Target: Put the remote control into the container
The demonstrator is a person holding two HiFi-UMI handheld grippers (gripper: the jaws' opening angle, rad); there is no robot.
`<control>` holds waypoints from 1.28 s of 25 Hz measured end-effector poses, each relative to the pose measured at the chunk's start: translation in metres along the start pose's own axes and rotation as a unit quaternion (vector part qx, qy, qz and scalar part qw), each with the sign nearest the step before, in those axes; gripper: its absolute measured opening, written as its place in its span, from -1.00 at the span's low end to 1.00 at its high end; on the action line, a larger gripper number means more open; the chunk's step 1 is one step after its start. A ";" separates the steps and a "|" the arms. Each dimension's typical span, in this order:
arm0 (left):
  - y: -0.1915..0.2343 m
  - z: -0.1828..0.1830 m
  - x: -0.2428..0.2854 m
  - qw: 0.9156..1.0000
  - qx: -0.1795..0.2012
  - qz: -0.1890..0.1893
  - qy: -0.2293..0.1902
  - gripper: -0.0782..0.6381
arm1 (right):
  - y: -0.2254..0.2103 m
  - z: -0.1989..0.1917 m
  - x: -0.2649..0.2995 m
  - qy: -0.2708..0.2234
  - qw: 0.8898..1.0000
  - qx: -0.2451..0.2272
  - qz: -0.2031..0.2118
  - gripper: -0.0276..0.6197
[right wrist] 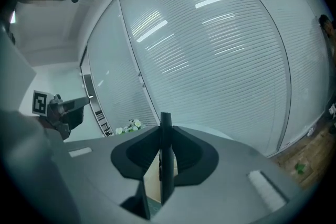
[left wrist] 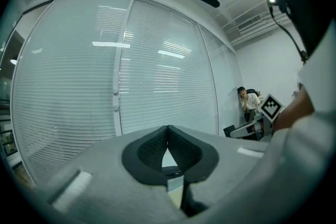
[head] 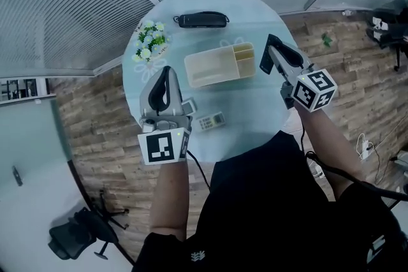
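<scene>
Nearest, the left tongs (head: 167, 72) are closed and empty, forearm straight, pointing away over the round tabletop (head: 255, 105). The right tongs (head: 272, 44), angled inward, grip the black remote control (right wrist: 166, 157) edge-on, just right of the beige container (head: 210, 70).

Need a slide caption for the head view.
Right claw holds a thin black remote beside the beige container; left claw, shut and empty, near a small white remote.

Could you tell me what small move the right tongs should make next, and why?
Probably carry the dark remote control leftward over the container before lowering it: the right tongs are clamped on it, just beside the container's divided right end.
</scene>
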State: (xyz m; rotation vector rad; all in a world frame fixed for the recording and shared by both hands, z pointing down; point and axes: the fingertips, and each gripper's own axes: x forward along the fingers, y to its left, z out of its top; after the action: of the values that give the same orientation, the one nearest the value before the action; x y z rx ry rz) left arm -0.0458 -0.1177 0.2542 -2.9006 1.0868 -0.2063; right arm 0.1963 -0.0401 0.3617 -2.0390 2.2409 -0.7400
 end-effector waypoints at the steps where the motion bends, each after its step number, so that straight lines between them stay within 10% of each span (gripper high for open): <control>1: 0.000 0.000 0.001 1.000 0.000 0.001 -0.001 -0.78 | 0.001 0.001 0.003 0.000 1.000 -0.001 0.004 -0.68; 32: 0.016 0.007 0.039 0.999 -0.020 0.025 0.002 -0.78 | 0.012 0.023 0.074 -0.005 0.997 -0.041 0.069 -0.68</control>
State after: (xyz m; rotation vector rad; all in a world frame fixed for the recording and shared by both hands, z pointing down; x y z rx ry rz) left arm -0.0259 -0.1555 0.2500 -2.9046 1.1776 -0.1921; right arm 0.1823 -0.1174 0.3590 -1.8907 2.4143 -0.6361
